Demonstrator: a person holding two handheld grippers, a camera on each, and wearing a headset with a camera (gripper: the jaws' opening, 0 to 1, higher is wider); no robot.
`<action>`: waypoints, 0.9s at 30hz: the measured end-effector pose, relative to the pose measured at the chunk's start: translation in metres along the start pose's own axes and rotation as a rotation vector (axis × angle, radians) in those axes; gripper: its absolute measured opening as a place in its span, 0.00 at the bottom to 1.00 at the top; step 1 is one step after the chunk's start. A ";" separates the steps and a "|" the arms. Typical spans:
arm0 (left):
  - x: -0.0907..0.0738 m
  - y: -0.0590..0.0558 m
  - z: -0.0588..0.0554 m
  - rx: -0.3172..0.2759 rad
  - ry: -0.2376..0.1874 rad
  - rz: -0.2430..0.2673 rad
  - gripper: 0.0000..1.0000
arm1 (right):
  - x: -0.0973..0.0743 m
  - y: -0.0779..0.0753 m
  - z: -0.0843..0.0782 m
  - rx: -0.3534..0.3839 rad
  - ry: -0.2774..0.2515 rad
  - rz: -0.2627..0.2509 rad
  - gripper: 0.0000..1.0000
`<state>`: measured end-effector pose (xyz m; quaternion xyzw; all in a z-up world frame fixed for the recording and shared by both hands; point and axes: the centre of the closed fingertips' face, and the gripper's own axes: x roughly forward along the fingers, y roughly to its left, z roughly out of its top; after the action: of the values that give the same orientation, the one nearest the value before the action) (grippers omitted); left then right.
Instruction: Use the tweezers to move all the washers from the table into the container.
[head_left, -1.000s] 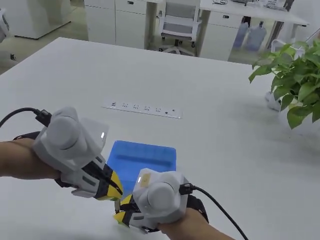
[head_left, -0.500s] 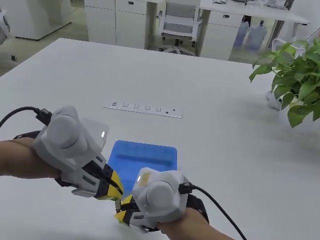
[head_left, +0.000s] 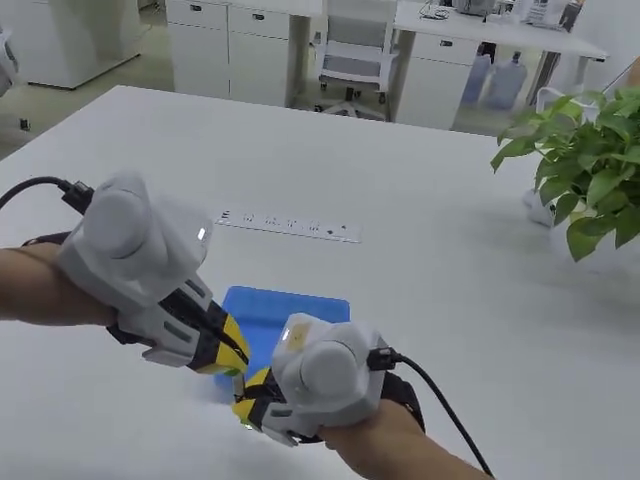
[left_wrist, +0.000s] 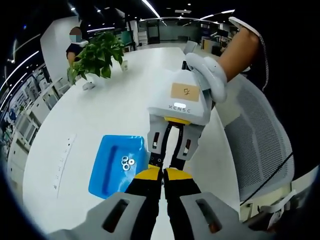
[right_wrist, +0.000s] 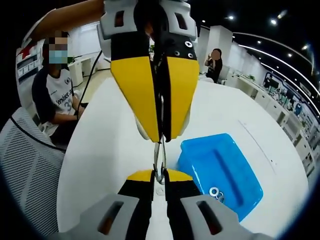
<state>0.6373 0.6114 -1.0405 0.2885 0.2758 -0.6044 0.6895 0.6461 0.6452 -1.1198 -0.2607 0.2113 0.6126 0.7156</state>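
Observation:
The blue tray (head_left: 300, 305) lies on the white table with three washers (left_wrist: 127, 162) in its trough, seen too in the right gripper view (right_wrist: 215, 192). One washer (right_wrist: 160, 191) lies on the table just in front of my right gripper (right_wrist: 160, 176). Thin metal tweezers (right_wrist: 160, 157) run between the two grippers, which meet tip to tip at the tray's near edge. My left gripper (right_wrist: 162, 139) is shut on one end, and the right one is shut on the other end. In the head view the left gripper (head_left: 232, 362) sits just above the right gripper (head_left: 248, 398).
A white power strip (head_left: 285, 225) lies beyond the tray. A potted plant (head_left: 590, 170) stands at the table's right edge. Behind the table are an office chair (head_left: 355, 50) and cabinets. A seated person (right_wrist: 60, 95) is beside the table.
The head camera has tilted, shifting the scene. Both grippers stay jaw to jaw at the tray's near edge; the left one has risen slightly.

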 end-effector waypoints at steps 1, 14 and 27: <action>-0.001 0.001 0.002 0.004 -0.002 0.003 0.05 | -0.001 -0.002 0.001 0.001 -0.002 -0.004 0.09; -0.009 0.021 0.027 0.053 -0.008 0.016 0.05 | -0.022 -0.030 0.013 0.007 -0.021 -0.059 0.09; 0.000 0.047 0.040 0.079 -0.012 0.023 0.05 | -0.031 -0.062 0.007 -0.005 -0.005 -0.085 0.09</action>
<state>0.6850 0.5875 -1.0102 0.3150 0.2441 -0.6086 0.6862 0.7021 0.6190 -1.0878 -0.2698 0.1968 0.5827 0.7409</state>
